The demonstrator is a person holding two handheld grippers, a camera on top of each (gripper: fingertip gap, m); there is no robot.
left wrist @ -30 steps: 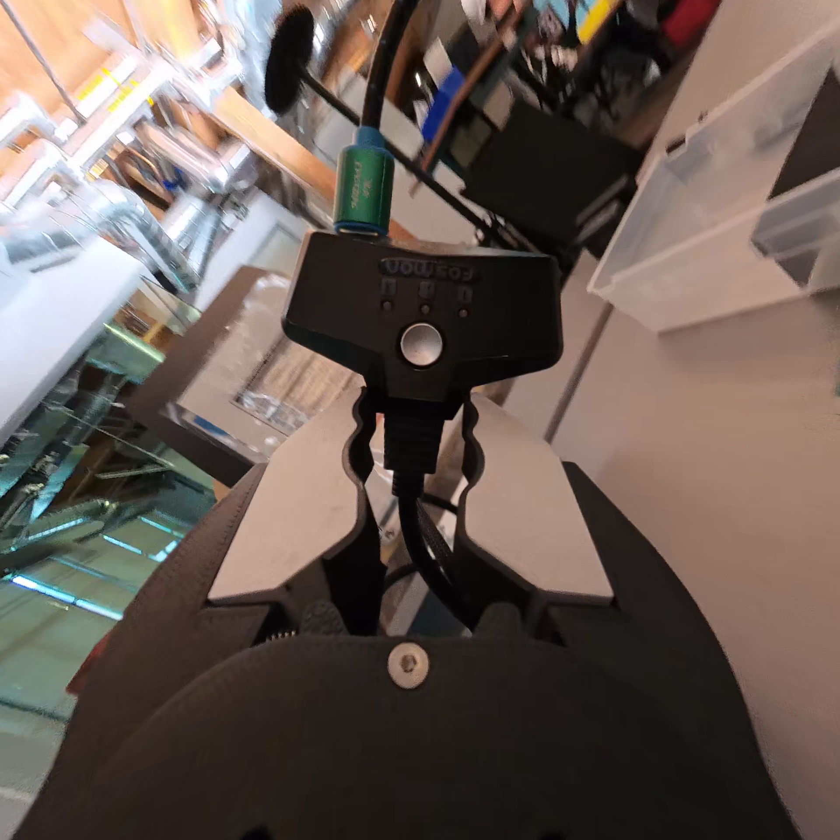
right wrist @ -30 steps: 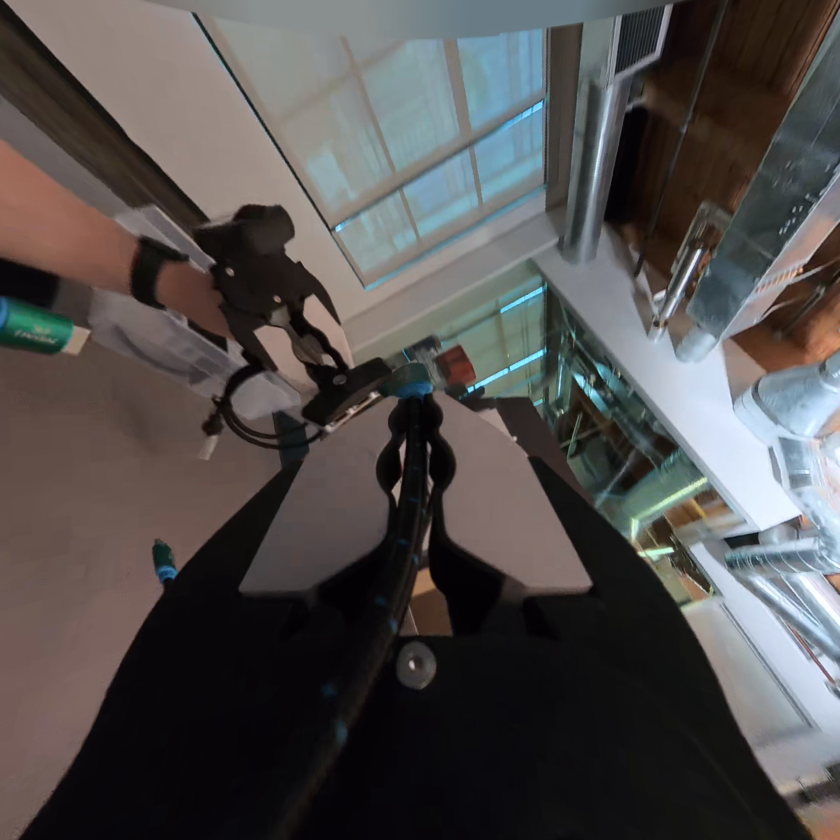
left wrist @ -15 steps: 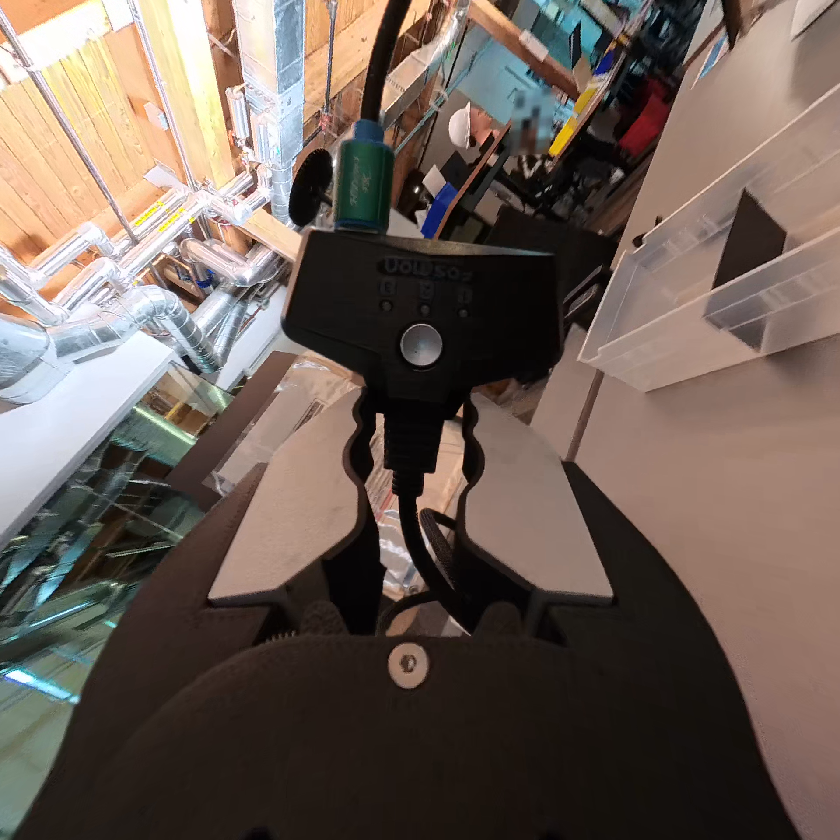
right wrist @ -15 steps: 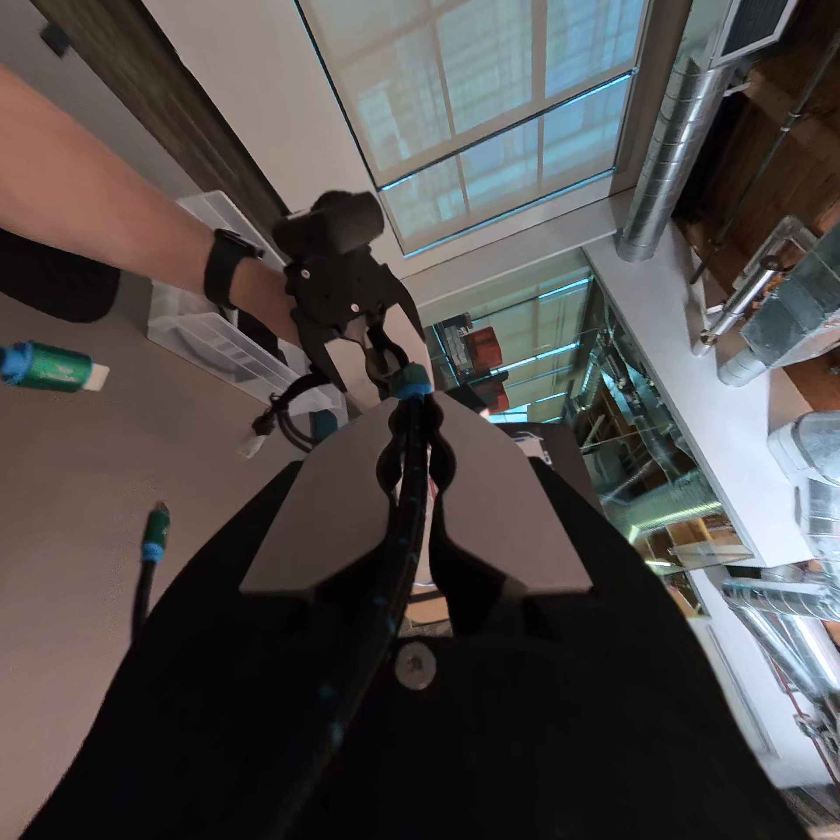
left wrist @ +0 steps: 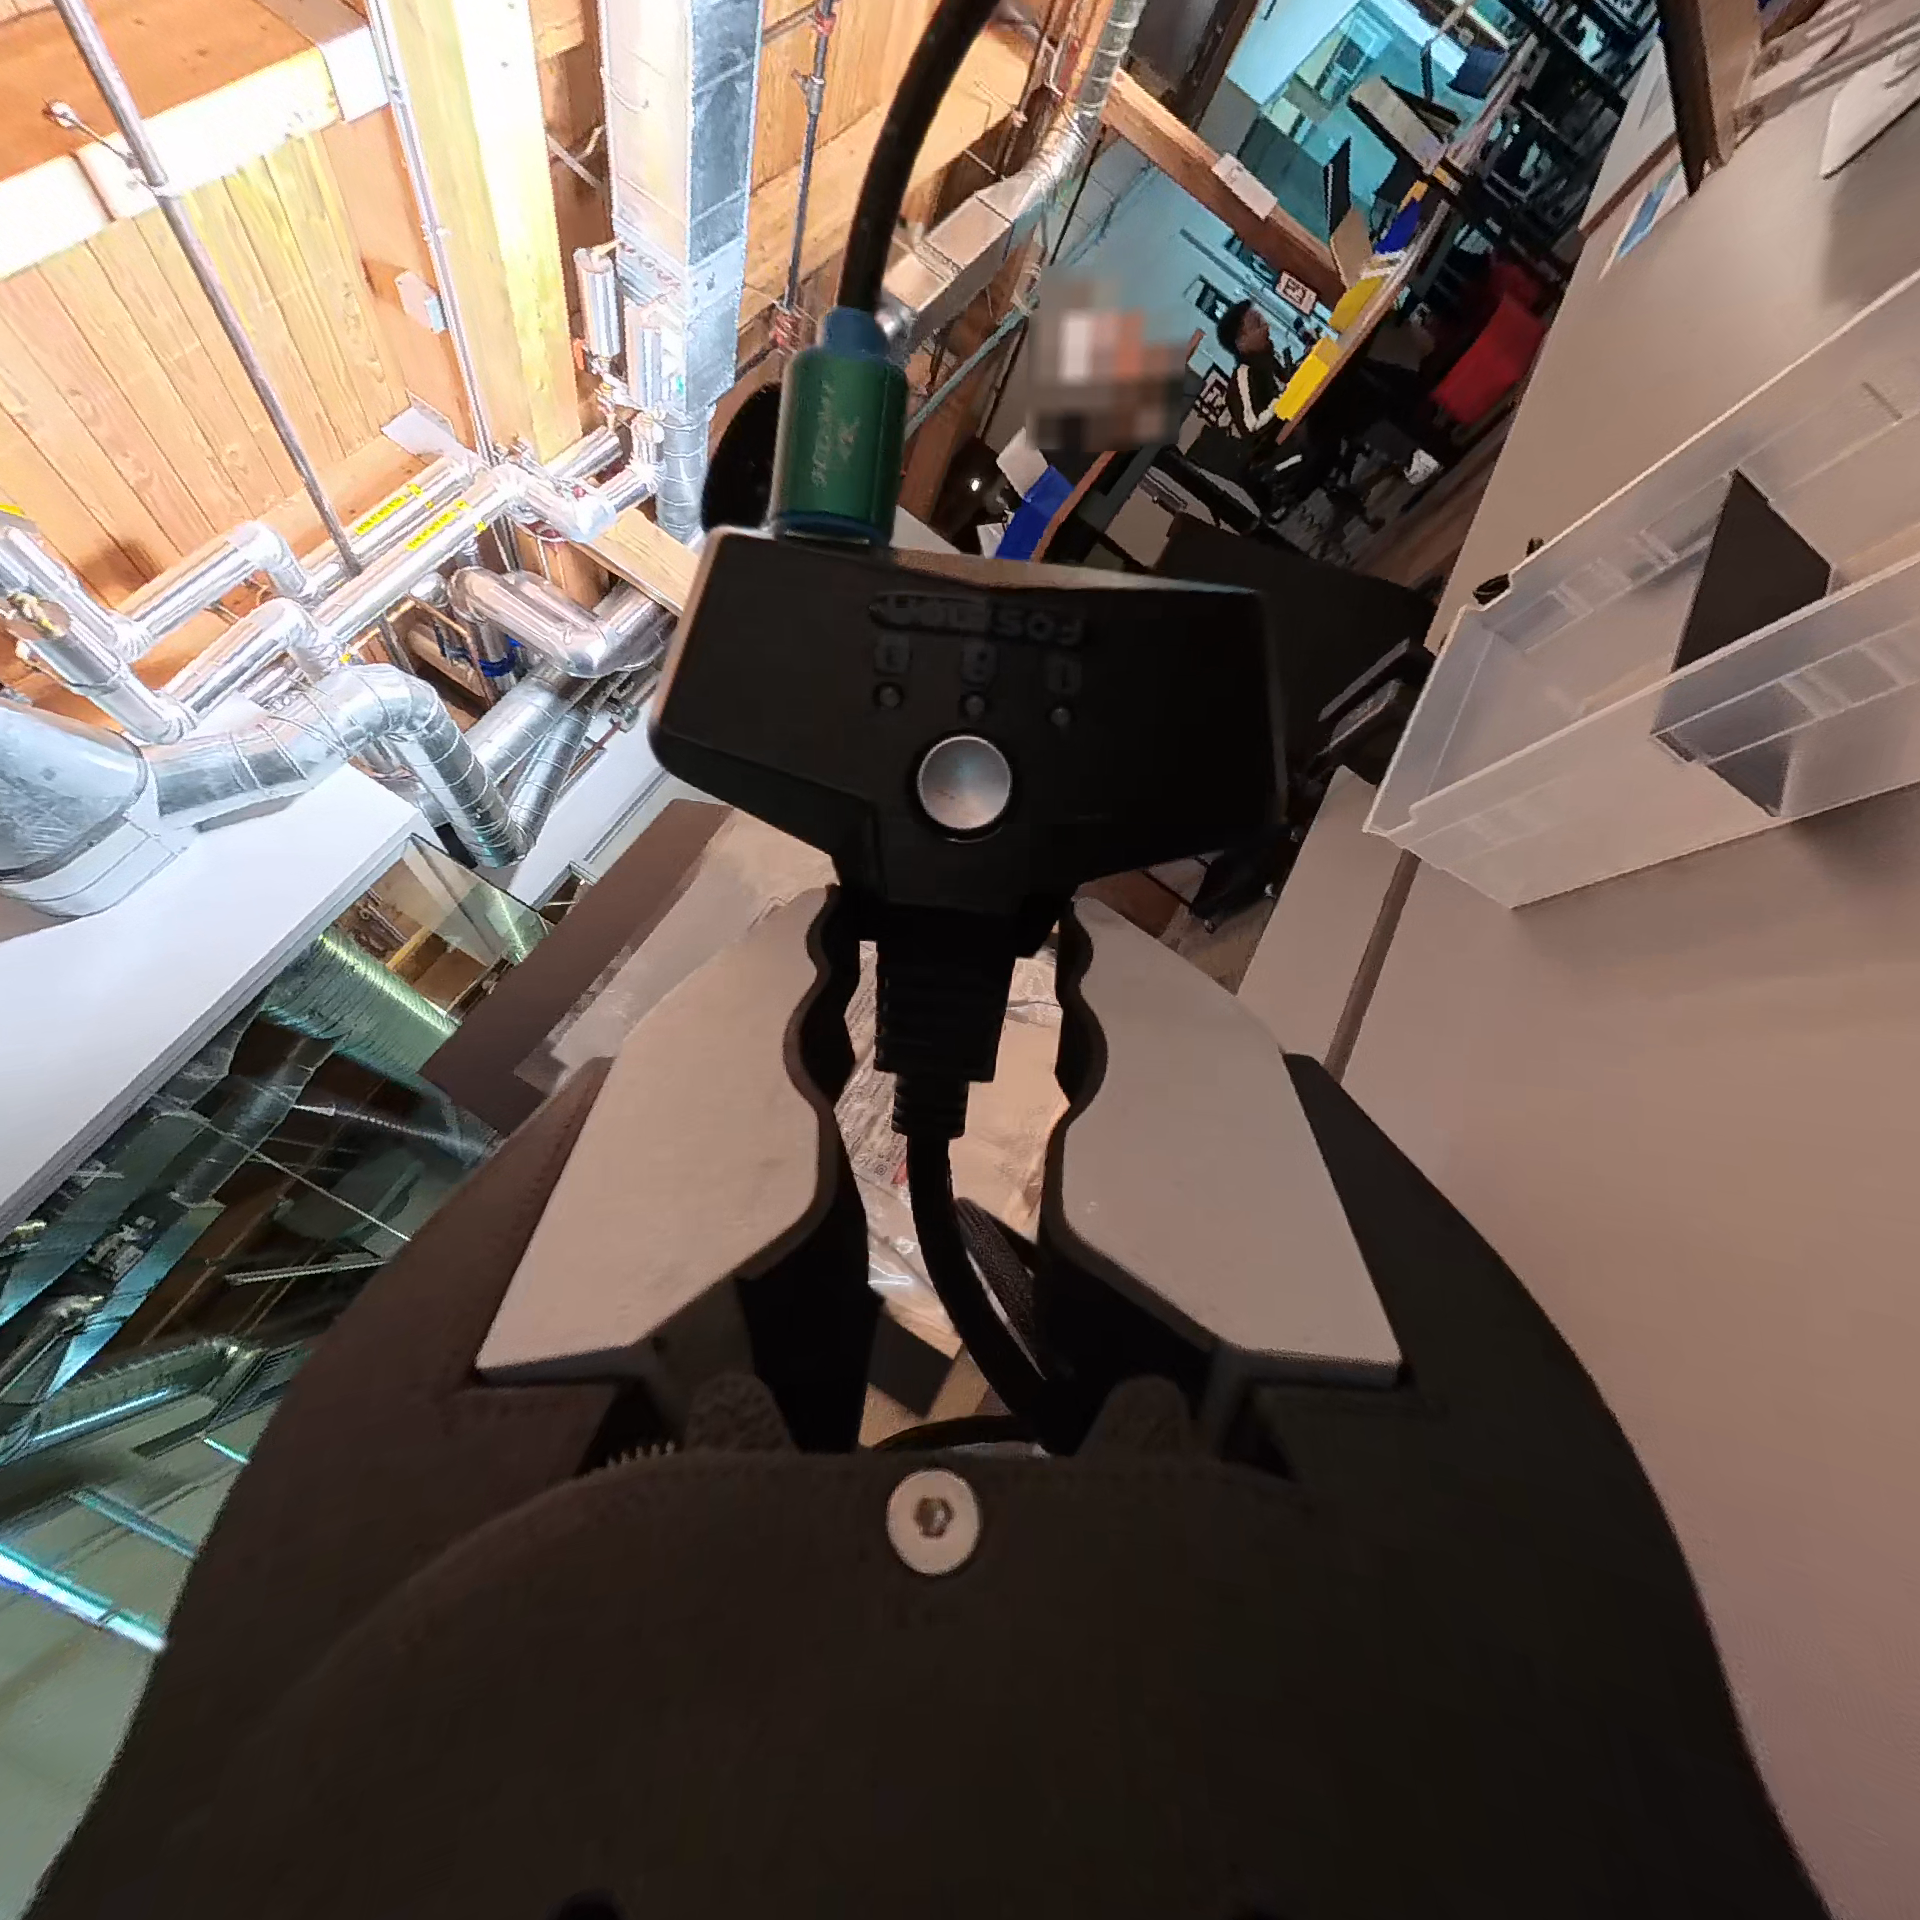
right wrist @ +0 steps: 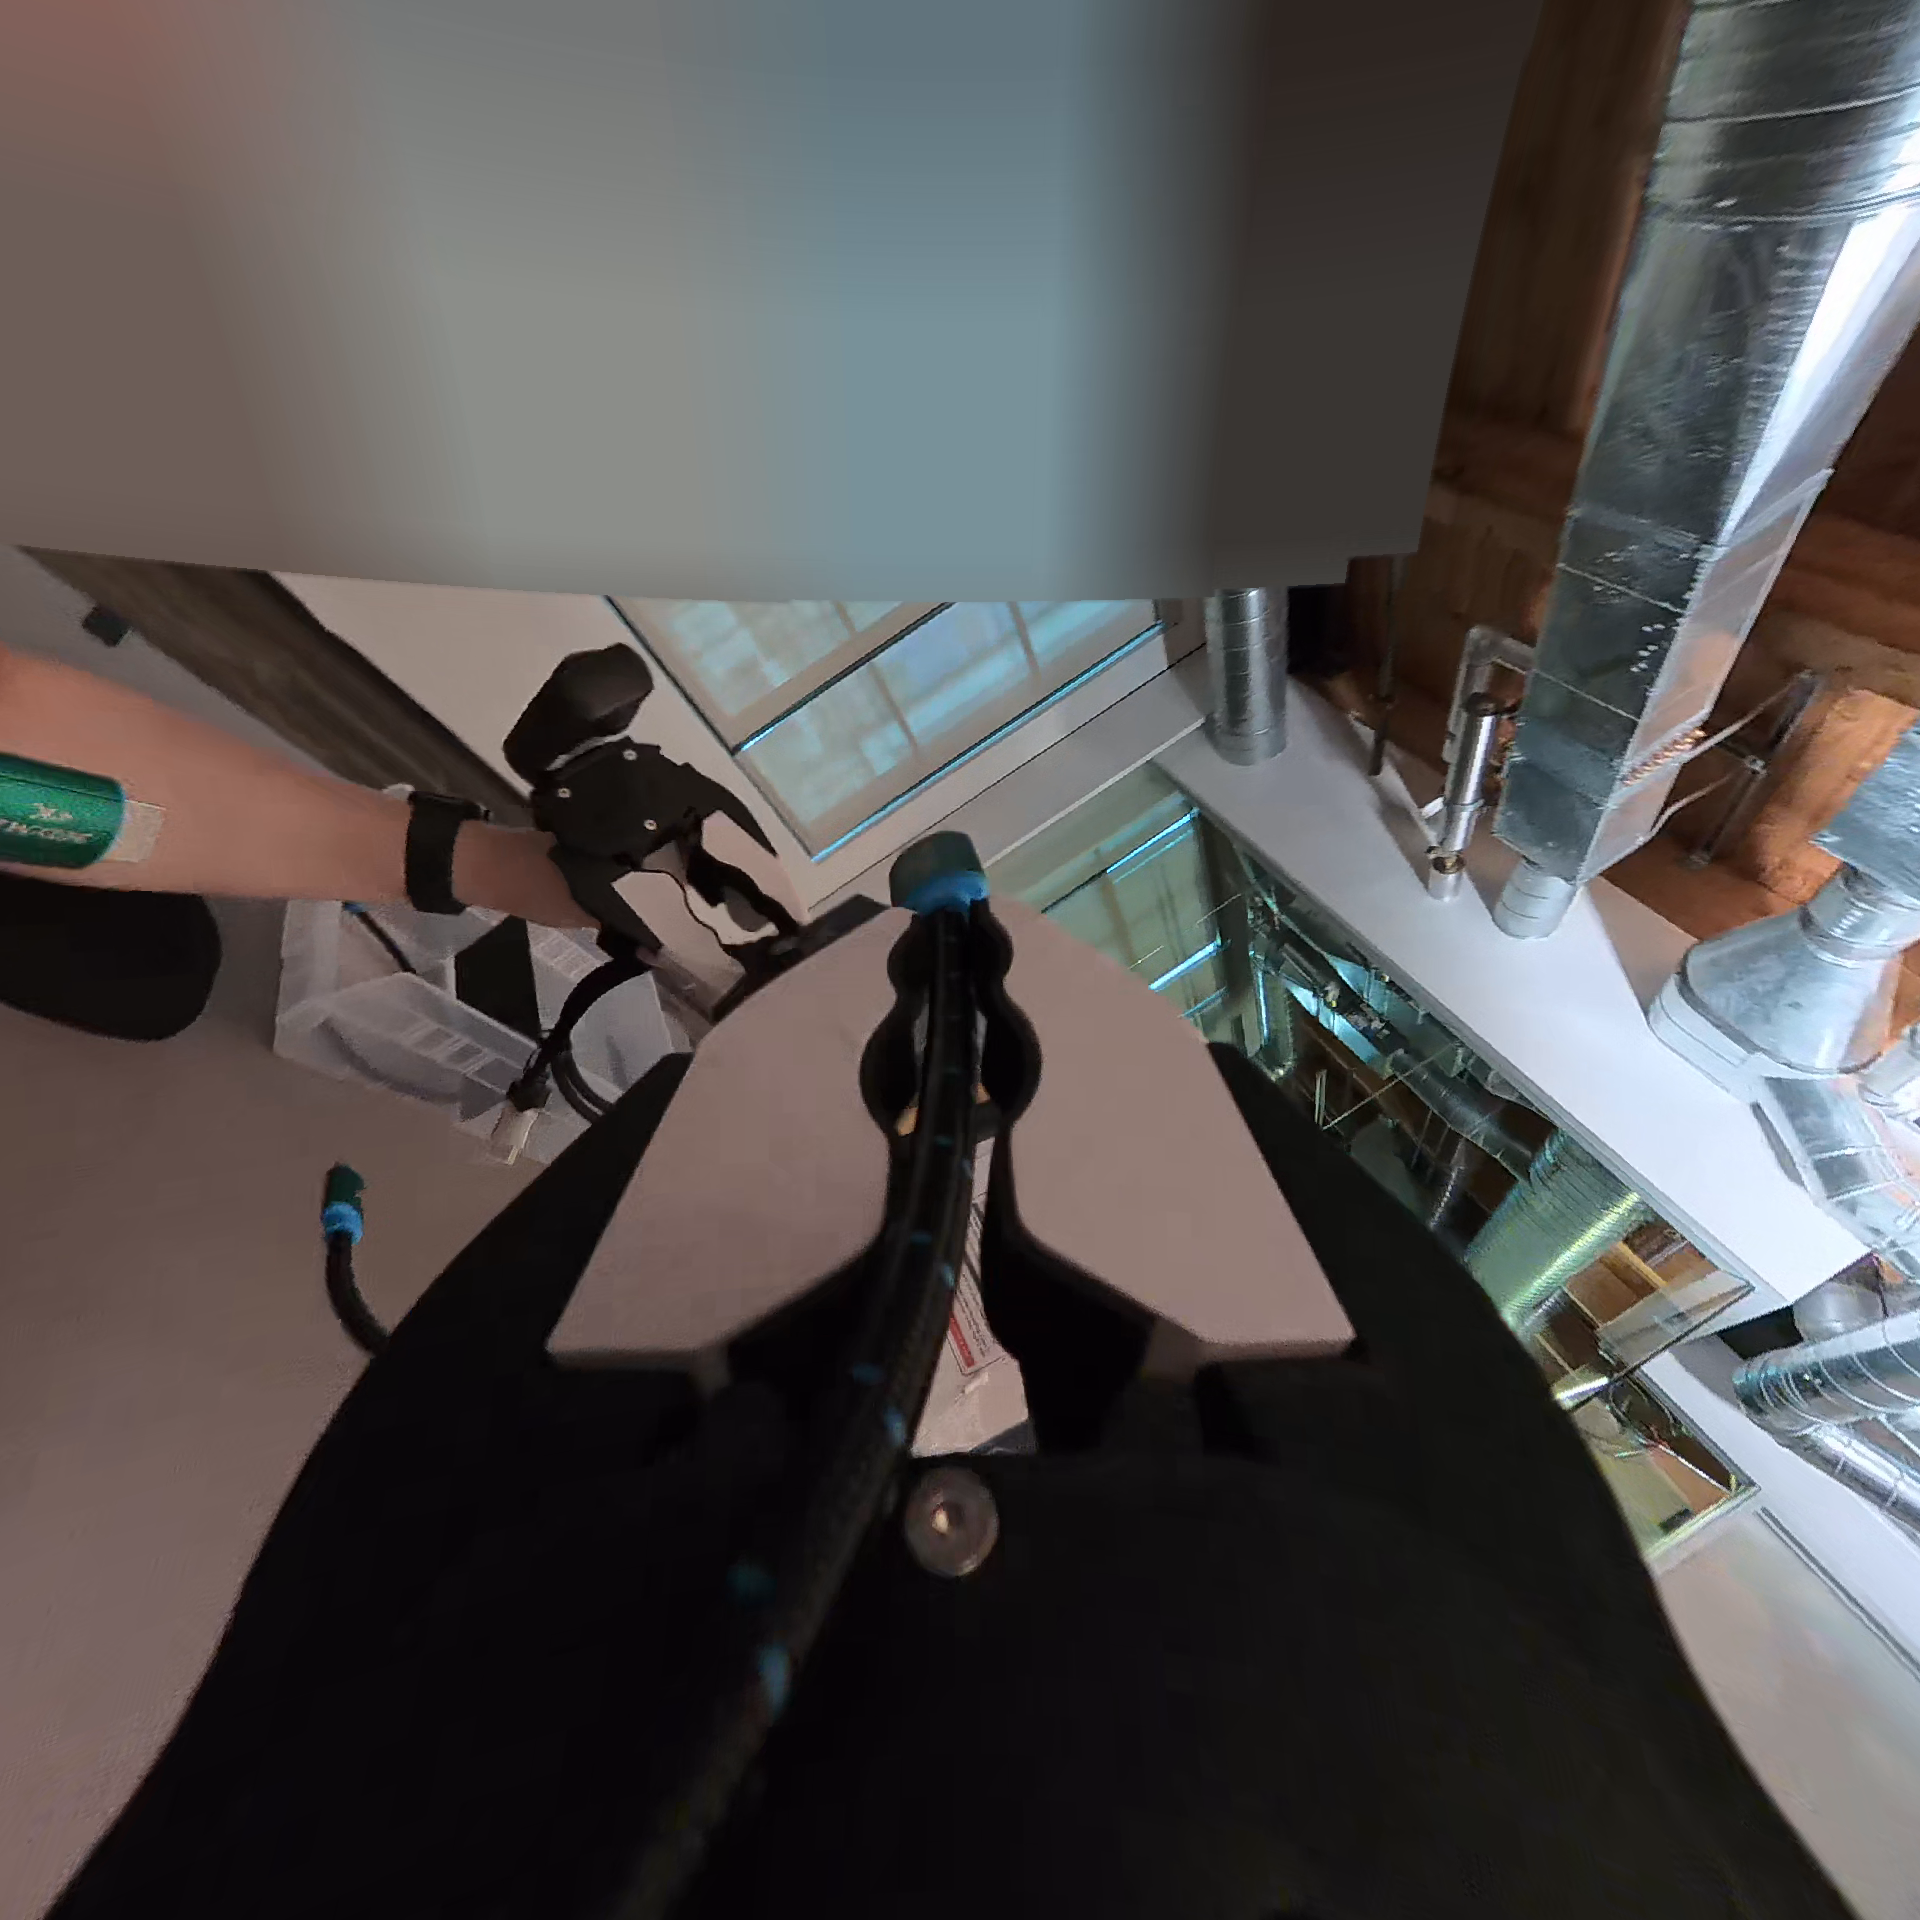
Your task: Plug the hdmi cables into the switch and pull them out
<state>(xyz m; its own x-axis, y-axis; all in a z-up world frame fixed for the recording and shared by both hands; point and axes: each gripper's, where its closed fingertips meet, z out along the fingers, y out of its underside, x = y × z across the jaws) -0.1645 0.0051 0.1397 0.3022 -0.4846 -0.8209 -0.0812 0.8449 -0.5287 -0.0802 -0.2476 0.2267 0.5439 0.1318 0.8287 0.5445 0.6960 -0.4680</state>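
In the left wrist view my left gripper (left wrist: 945, 935) is shut on the neck of the black HDMI switch (left wrist: 966, 717), held up off the table. A green HDMI plug (left wrist: 842, 447) sits in the switch's left port and its black cable runs up out of view. In the right wrist view my right gripper (right wrist: 940, 935) is shut on a black braided cable just behind its green plug (right wrist: 935, 857). The left gripper (right wrist: 623, 810) shows farther off, and the switch (right wrist: 821, 930) is mostly hidden behind my finger.
Two more green plugs show in the right wrist view, one at the left edge (right wrist: 62, 810) and one lying on the grey table (right wrist: 341, 1216). Clear plastic bins stand on the table (left wrist: 1662, 665) (right wrist: 416, 1029). A person's forearm (right wrist: 260, 790) holds the left gripper.
Both views have swung upward toward the ceiling pipes. The left gripper still holds the switch with the green plug seated. The right gripper still holds its cable.
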